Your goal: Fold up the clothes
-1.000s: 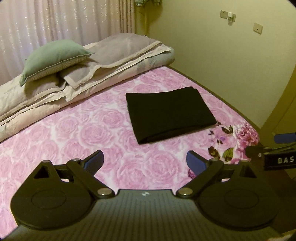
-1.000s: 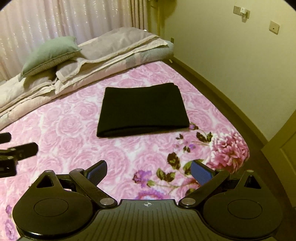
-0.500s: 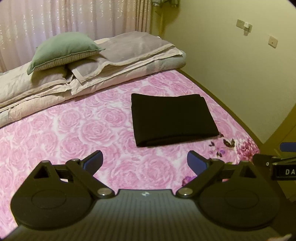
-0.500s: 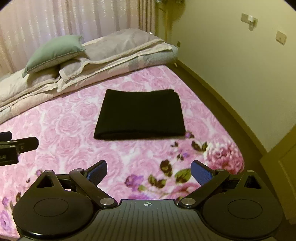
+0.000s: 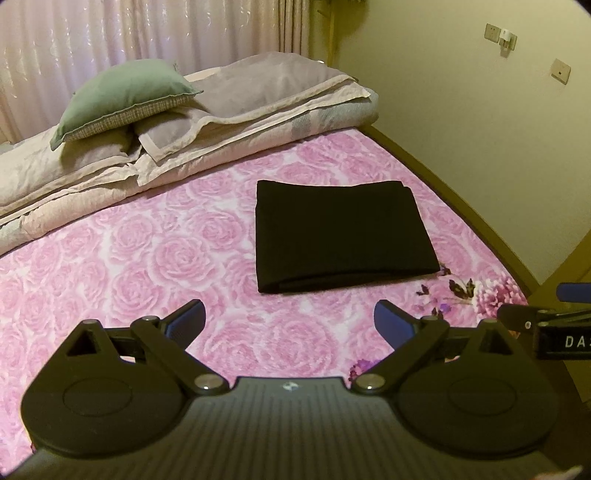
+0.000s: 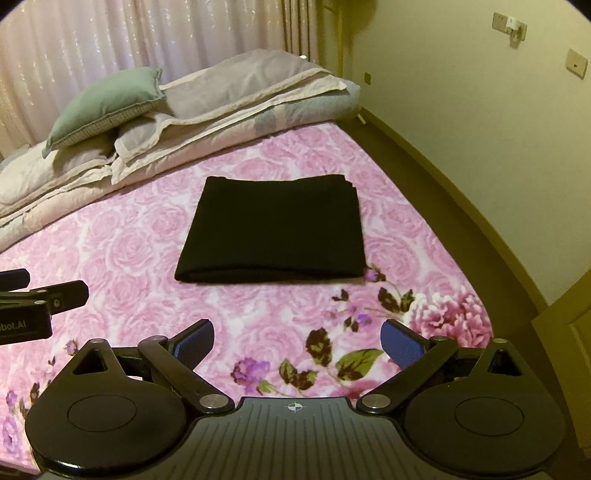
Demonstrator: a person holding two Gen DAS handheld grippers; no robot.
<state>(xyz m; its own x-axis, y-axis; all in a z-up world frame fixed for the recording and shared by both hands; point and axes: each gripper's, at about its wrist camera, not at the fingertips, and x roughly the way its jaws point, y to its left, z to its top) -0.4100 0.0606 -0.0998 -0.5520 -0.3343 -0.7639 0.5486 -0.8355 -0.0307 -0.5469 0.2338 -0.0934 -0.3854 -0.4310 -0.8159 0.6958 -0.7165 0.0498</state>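
A black garment (image 5: 341, 234) (image 6: 275, 229) lies folded into a flat rectangle on the pink rose-print bed sheet (image 5: 166, 258) (image 6: 122, 243). My left gripper (image 5: 290, 325) hangs open above the sheet, well short of the garment's near edge, with nothing between its blue pads. My right gripper (image 6: 297, 341) is also open and empty, held back from the garment over the flower print. Each gripper shows at the edge of the other's view: the right one (image 5: 554, 317) at the right of the left wrist view, the left one (image 6: 33, 295) at the left of the right wrist view.
A folded beige quilt (image 5: 207, 147) (image 6: 207, 136) with a green pillow (image 5: 122, 96) (image 6: 103, 103) on top lies at the head of the bed. Pale curtains (image 5: 129, 33) hang behind. A yellow wall (image 5: 480, 129) and the bed's wooden edge (image 6: 461, 206) run along the right.
Both grippers have pulled back and tilted up a little, so the folded garment sits slightly farther off and more squarely in view. The garment itself has not moved.
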